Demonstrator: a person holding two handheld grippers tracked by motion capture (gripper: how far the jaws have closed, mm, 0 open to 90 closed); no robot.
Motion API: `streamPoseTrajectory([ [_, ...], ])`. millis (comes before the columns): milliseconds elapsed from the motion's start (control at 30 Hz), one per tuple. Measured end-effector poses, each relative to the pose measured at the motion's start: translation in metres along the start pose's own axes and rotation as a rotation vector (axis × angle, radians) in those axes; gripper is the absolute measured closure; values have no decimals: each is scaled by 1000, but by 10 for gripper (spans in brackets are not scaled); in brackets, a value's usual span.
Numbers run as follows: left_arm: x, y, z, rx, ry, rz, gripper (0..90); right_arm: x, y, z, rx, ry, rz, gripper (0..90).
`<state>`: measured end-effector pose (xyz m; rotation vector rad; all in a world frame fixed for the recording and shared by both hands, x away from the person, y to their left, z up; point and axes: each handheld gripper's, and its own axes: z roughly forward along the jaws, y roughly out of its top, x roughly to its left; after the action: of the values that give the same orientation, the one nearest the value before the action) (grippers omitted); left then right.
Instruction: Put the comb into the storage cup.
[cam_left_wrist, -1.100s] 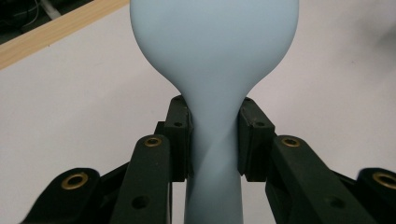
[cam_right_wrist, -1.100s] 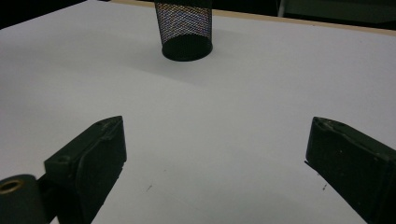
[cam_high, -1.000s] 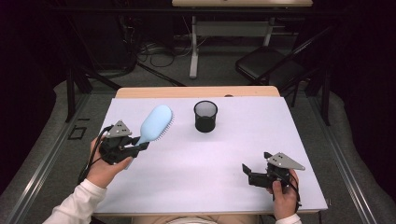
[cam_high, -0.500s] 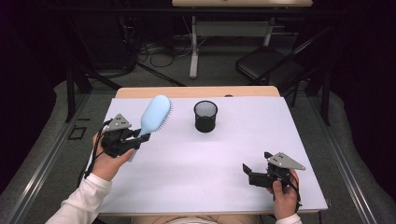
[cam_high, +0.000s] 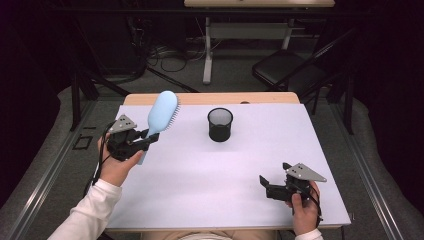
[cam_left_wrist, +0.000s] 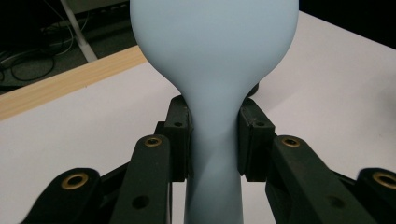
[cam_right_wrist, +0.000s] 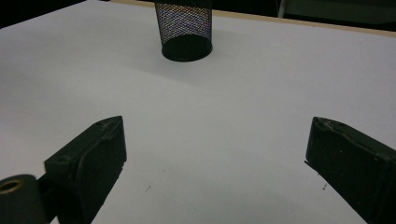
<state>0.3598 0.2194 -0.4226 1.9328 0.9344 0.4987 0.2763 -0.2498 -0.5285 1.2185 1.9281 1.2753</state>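
**Operator:** Report the status of the left gripper (cam_high: 150, 138).

**Inspector:** Its jaws are clamped on the neck of the light blue hairbrush (cam_high: 162, 114), where the handle narrows below the head. In the left gripper view both black pads (cam_left_wrist: 180, 140) press against the handle from either side. The brush is held clear of the table (cam_high: 240, 200) at its far left, the head pointing up and away from the person, the bristles facing right.

**Operator:** Status of the right gripper (cam_high: 267, 181)?

**Inspector:** Jaws spread wide, nothing between them. It sits low at the near right of the table, aimed left. In the right gripper view the two jaws stand well apart over bare white surface.

**Operator:** Location of the other item on the table?

**Inspector:** A black mesh cup (cam_high: 220, 124) stands upright on the far centre of the table, mouth up. It is to the right of the brush head and apart from it. It is well apart from the right gripper, whose view shows it farther off (cam_right_wrist: 185, 30).

**Operator:** Contact between brush and cup?

**Inspector:** None. A clear gap of white table separates them.
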Motion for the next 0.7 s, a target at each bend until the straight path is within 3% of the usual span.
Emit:
streamPoseTrajectory([
  [700,-13,21,20,-100,-21,-2,698,0,0,0,0,0,2,47],
])
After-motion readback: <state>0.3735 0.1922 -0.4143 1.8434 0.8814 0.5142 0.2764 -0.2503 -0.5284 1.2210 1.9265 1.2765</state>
